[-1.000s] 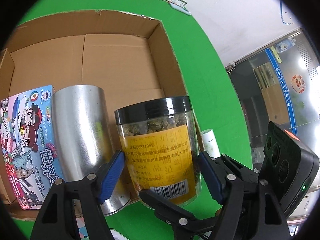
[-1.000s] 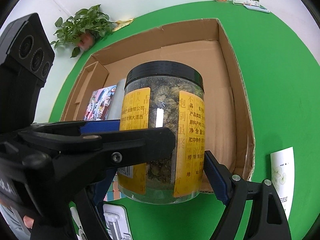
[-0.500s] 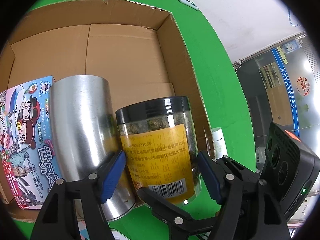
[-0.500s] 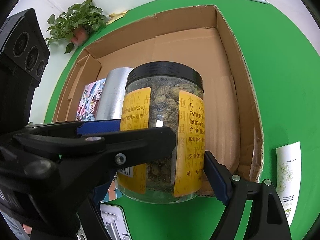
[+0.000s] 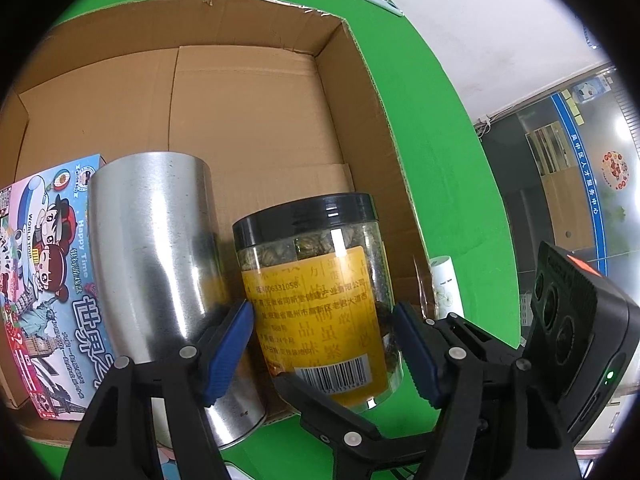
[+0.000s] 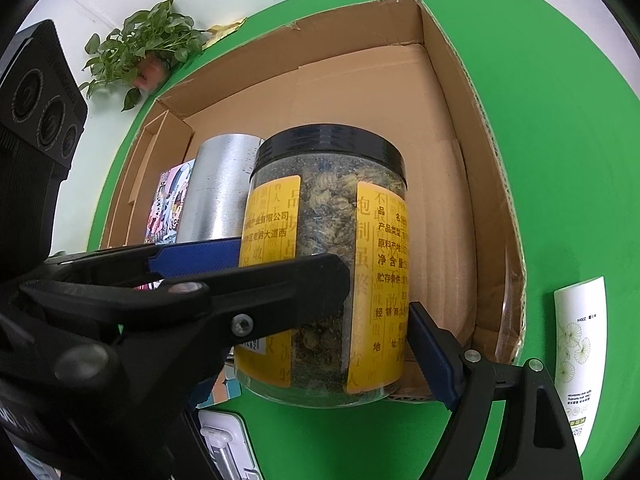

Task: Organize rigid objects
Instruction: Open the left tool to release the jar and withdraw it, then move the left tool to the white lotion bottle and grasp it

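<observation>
Right now your left gripper (image 5: 322,344) and your right gripper (image 6: 376,308) both straddle the same jar (image 5: 316,300). On the left gripper the blue pads (image 5: 228,356) sit against the jar's flanks, pinching it. On the right one a blue pad (image 6: 434,360) meets the jar's right side while the other finger crosses its front, so you appear to grip it there too.

You can read the jar's yellow label: a barcode low down, the number 4006331058 near the top, and columns of Chinese print, including 净含量 on the side seen from the right wrist. It is a clear plastic jar with a black screw lid (image 6: 330,146), filled with dried, brownish-green flower buds. It stands upright at the near right corner of the cardboard box (image 5: 248,92); whether its base rests on the box floor you cannot tell.

Just beside it, to its left, stands a plain silver metal can (image 5: 160,256). Left of that leans a colourful cartoon box (image 5: 44,280) printed "Happy Time" and "WORLD TOUR".

Outside the box on the green tabletop (image 6: 560,140) lies a white tube (image 6: 580,344) with a leaf pattern. Farther off sits a potted plant (image 6: 140,52).
</observation>
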`<move>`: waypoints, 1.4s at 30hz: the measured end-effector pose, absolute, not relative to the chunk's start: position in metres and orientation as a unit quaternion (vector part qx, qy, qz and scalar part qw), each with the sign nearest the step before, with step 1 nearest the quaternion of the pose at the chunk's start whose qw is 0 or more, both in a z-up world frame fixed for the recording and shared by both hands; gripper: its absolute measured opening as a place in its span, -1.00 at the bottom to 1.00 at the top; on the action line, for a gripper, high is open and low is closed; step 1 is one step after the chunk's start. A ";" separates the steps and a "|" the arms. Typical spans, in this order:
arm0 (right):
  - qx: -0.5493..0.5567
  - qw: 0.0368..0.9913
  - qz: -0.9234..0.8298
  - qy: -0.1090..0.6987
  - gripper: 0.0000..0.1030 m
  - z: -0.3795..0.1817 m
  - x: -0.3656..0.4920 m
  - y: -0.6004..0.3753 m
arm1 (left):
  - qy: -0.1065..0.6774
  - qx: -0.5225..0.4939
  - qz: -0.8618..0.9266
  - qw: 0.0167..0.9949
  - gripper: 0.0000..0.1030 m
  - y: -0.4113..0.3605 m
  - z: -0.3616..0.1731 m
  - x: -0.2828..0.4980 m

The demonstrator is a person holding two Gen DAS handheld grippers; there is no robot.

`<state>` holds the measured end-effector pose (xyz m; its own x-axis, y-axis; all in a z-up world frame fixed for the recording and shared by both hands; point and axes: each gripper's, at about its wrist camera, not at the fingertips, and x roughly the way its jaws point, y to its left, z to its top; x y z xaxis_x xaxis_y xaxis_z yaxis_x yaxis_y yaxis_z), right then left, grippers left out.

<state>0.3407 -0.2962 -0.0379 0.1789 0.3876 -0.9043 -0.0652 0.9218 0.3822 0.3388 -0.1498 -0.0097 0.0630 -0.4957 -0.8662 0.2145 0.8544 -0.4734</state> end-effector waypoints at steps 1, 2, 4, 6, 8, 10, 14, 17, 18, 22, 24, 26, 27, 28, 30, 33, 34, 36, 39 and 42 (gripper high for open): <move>0.130 0.756 0.150 0.624 0.60 -0.039 0.340 -0.296 | 0.639 -0.110 -0.246 0.721 0.39 -0.150 -0.010 0.339; 0.131 0.756 0.149 0.624 0.61 -0.039 0.340 -0.297 | 0.639 -0.110 -0.247 0.720 0.39 -0.150 -0.011 0.339; 0.132 0.754 0.149 0.625 0.62 -0.040 0.341 -0.296 | 0.640 -0.111 -0.247 0.719 0.39 -0.149 -0.011 0.341; 0.134 0.753 0.149 0.627 0.65 -0.041 0.342 -0.296 | 0.642 -0.114 -0.247 0.717 0.38 -0.148 -0.011 0.342; 0.135 0.752 0.149 0.628 0.65 -0.041 0.342 -0.296 | 0.642 -0.116 -0.246 0.717 0.38 -0.147 -0.011 0.341; 0.131 0.749 0.150 0.632 0.67 -0.041 0.342 -0.295 | 0.644 -0.116 -0.250 0.713 0.38 -0.147 -0.012 0.340; 0.119 0.754 0.149 0.629 0.70 -0.033 0.337 -0.295 | 0.643 -0.109 -0.256 0.713 0.38 -0.148 -0.012 0.337; 0.130 0.769 0.149 0.608 0.53 -0.023 0.329 -0.303 | 0.641 -0.107 -0.259 0.715 0.38 -0.147 -0.011 0.335; 0.133 0.770 0.153 0.604 0.23 -0.021 0.328 -0.305 | 0.640 -0.106 -0.259 0.715 0.38 -0.146 -0.011 0.334; 0.118 0.777 0.157 0.599 0.01 -0.019 0.323 -0.305 | 0.627 -0.099 -0.251 0.731 0.38 -0.143 -0.002 0.326; 0.110 0.782 0.154 0.594 0.01 -0.017 0.320 -0.303 | 0.606 -0.099 -0.254 0.748 0.36 -0.136 0.011 0.318; 0.104 0.784 0.153 0.592 0.08 -0.016 0.319 -0.301 | 0.573 -0.094 -0.252 0.774 0.36 -0.129 0.030 0.307; 0.101 0.783 0.154 0.594 0.11 -0.016 0.318 -0.299 | 0.550 -0.087 -0.248 0.793 0.36 -0.124 0.042 0.299; 0.098 0.784 0.154 0.594 0.16 -0.016 0.316 -0.299 | 0.527 -0.080 -0.244 0.810 0.36 -0.119 0.053 0.291; 0.084 0.800 0.152 0.574 0.56 -0.007 0.307 -0.299 | 0.465 -0.058 -0.223 0.855 0.38 -0.108 0.081 0.266; 0.039 0.864 0.114 0.489 1.00 0.020 0.278 -0.302 | 0.348 -0.013 -0.137 0.927 0.54 -0.088 0.111 0.222; 0.026 0.886 0.090 0.453 0.99 0.030 0.264 -0.303 | 0.304 0.003 -0.108 0.947 0.71 -0.083 0.118 0.204; 0.024 0.902 0.084 0.423 0.99 0.041 0.244 -0.304 | 0.224 0.031 -0.070 0.972 0.79 -0.077 0.124 0.168; 0.021 0.914 0.088 0.396 0.98 0.051 0.212 -0.303 | 0.204 0.057 -0.057 0.976 1.00 -0.077 0.121 0.138; 0.024 0.922 0.100 0.374 0.98 0.057 0.186 -0.307 | 0.224 0.031 -0.059 0.972 1.00 -0.074 0.115 0.117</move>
<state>0.1862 -0.3070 0.0566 0.7001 0.2018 -0.6850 -0.1666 0.9789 0.1181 0.1169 -0.0743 0.1148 0.8926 -0.0999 -0.4397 0.1279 0.9912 0.0344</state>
